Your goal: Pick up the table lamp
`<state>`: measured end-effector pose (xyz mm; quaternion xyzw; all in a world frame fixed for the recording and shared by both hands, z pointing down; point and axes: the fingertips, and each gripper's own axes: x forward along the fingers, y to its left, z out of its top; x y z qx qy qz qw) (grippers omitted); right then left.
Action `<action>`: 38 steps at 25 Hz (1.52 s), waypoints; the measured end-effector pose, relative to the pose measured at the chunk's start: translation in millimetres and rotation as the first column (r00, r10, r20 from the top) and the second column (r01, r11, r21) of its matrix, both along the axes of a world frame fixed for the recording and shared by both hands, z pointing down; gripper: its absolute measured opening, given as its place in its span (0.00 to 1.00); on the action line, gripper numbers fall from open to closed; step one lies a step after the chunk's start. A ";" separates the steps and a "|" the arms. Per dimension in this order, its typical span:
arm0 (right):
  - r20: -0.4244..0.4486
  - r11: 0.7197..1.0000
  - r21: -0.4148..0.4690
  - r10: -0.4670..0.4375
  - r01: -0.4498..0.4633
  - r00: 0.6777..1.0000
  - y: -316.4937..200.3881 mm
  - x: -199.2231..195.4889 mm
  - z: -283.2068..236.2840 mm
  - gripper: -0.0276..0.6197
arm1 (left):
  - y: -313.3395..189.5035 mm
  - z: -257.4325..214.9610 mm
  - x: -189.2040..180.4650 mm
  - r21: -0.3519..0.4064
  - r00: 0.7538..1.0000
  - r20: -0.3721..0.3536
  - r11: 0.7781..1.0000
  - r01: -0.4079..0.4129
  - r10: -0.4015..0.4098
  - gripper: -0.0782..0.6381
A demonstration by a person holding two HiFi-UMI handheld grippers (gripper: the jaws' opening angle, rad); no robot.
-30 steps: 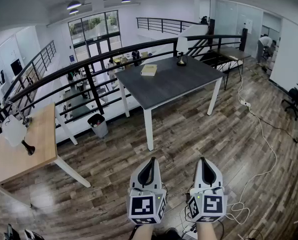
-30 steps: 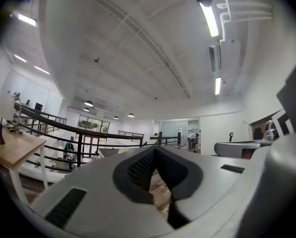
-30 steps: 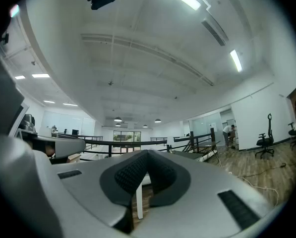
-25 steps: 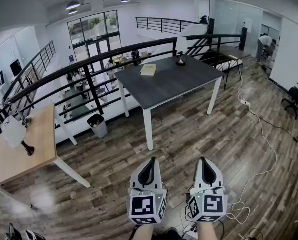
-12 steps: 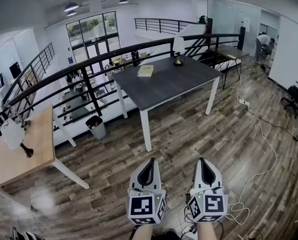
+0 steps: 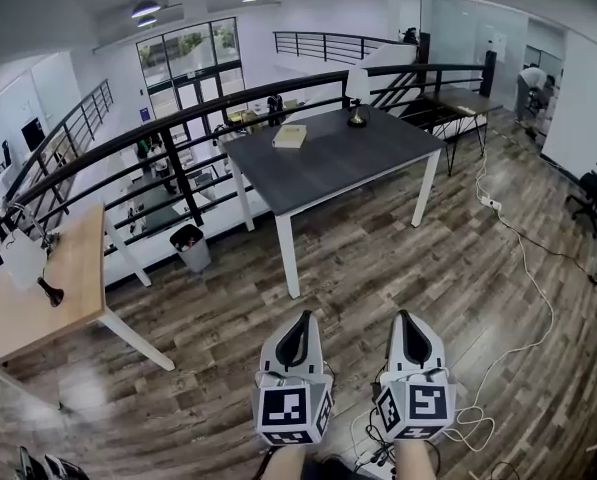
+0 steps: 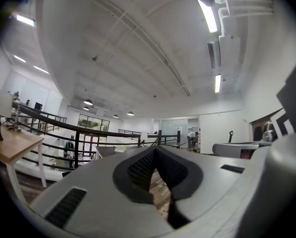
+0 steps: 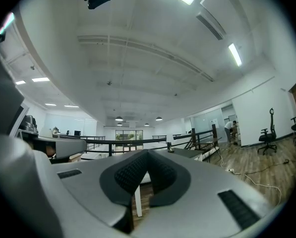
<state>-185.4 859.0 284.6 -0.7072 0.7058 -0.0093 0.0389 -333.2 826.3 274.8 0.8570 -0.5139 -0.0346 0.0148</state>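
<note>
Left hand-held gripper point(image 6: 300, 320) and right hand-held gripper point(image 6: 406, 316), closed and empty, face the table lamp point(image 6: 357, 90) on a distant tabletop point(image 6: 348, 163).

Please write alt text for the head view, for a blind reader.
The left hand-held gripper and right hand-held gripper, both shut and empty, are held side by side above a wooden floor. Ahead stands a dark table with a table lamp and a book; a light table with a second lamp stands at left.

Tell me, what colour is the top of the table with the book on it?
Dark grey tabletop, white legs; clearest in the head view.
</note>
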 end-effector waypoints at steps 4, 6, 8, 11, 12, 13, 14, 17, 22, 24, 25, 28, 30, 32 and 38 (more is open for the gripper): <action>0.004 1.000 0.000 -0.004 0.004 1.000 -1.5 4.0 -1.2 0.03 | -2.1 -2.0 8.1 0.000 1.000 -0.001 1.000 -0.004 0.004 0.14; 0.015 1.000 0.000 -0.005 0.005 1.000 -1.9 6.6 -1.0 0.03 | -2.6 -2.0 11.6 -0.002 1.000 0.005 1.000 -0.008 0.008 0.14; 0.024 1.000 -0.006 -0.005 0.005 1.000 -4.3 10.3 1.8 0.03 | -4.6 -0.7 15.1 -0.005 1.000 0.011 1.000 -0.012 0.012 0.14; 0.035 1.000 -0.019 -0.001 0.002 0.999 -12.0 16.8 8.2 0.03 | -13.4 2.4 20.1 -0.008 1.000 0.012 1.000 -0.015 0.015 0.14; 0.038 1.000 -0.021 0.002 -0.001 0.999 -15.1 19.3 9.9 0.03 | -17.5 3.7 21.8 -0.009 1.000 0.011 1.000 -0.017 0.017 0.14; 0.039 1.000 -0.023 0.006 -0.005 0.999 -18.4 22.1 11.4 0.03 | -21.9 5.2 23.8 -0.011 1.000 0.009 1.000 -0.018 0.018 0.14; 0.038 1.000 -0.024 0.010 -0.009 0.999 -21.8 25.0 12.6 0.03 | -26.3 6.7 26.1 -0.014 1.000 0.006 1.000 -0.021 0.021 0.14; 0.033 0.999 -0.029 0.023 -0.022 0.999 -32.9 31.9 16.0 0.03 | -39.7 11.1 33.2 -0.020 0.999 0.000 0.999 -0.035 0.035 0.14; 0.029 0.999 -0.036 0.037 -0.036 0.999 -61.0 40.6 22.1 0.03 | -69.4 17.9 43.4 -0.026 0.999 -0.007 0.998 -0.052 0.052 0.14; 0.030 0.998 -0.042 0.039 -0.038 0.999 -77.0 41.9 25.5 0.03 | -86.2 21.0 45.2 -0.030 0.998 -0.009 0.998 -0.055 0.054 0.14; 0.029 0.998 -0.044 0.039 -0.038 0.999 -85.4 42.3 26.3 0.03 | -95.1 21.6 45.7 -0.032 0.998 -0.011 0.998 -0.055 0.055 0.14; 0.028 0.998 -0.049 0.042 -0.041 0.999 -111.0 43.8 25.6 0.03 | -122.7 21.9 47.0 -0.038 0.998 -0.008 0.998 -0.058 0.058 0.14; 0.028 0.998 -0.051 0.048 -0.046 0.998 -129.2 45.9 25.7 0.03 | -141.9 23.3 47.9 -0.043 0.998 -0.007 0.997 -0.060 0.060 0.14; 0.029 0.997 -0.052 0.051 -0.050 0.998 -148.8 47.6 25.4 0.03 | -161.5 23.6 48.9 -0.046 0.998 -0.008 0.997 -0.063 0.062 0.14; 0.026 0.997 -0.055 0.062 -0.060 0.998 -211.0 46.1 22.5 0.03 | -223.4 19.5 47.9 -0.044 0.998 -0.005 0.997 -0.070 0.070 0.14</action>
